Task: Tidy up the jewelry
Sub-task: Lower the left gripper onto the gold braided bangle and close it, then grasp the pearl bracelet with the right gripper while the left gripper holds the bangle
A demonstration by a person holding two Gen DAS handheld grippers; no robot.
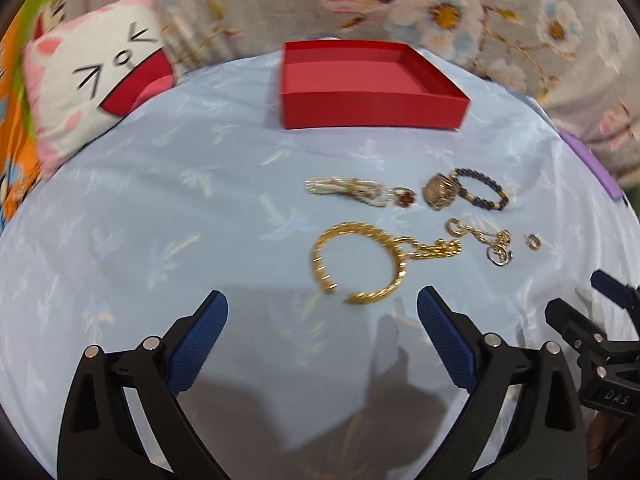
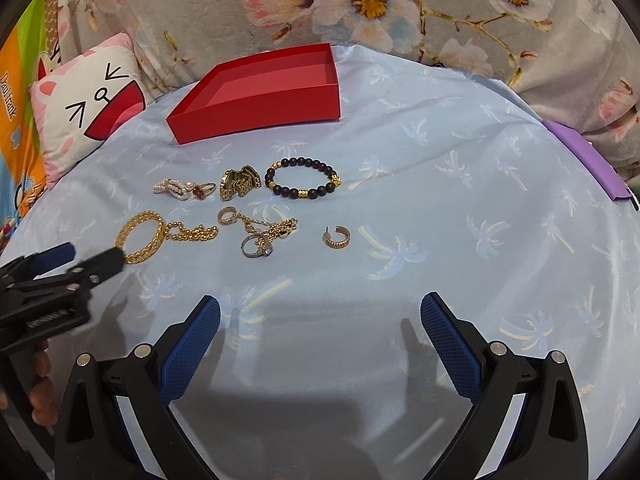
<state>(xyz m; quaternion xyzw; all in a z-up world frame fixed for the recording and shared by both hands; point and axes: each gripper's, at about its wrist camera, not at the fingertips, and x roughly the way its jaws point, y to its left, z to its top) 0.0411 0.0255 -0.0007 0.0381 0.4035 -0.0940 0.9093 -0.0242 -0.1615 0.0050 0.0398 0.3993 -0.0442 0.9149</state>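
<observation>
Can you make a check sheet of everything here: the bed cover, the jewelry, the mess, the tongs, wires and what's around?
Surface: light blue palm-print cloth, wrinkled.
Job's things: red box empty; dark bead bracelet, gold bangle, hoop earring, pearl piece, tangled rings and chains lie outside it on the cloth.
Clutter: purple item at cloth's edge.
Tongs: left tongs open; right tongs open; both empty.
Cables: nothing seen.
Surroundings: cat cushion, floral fabric.

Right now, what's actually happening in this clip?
A person holds a hand-held gripper in each hand above a blue cloth spread with jewelry. Both the left hand-held gripper and the right hand-held gripper are open and hold nothing. The red box looks empty; the gold bangle, beaded bracelet, hoop earring and other pieces lie on the cloth.
</observation>
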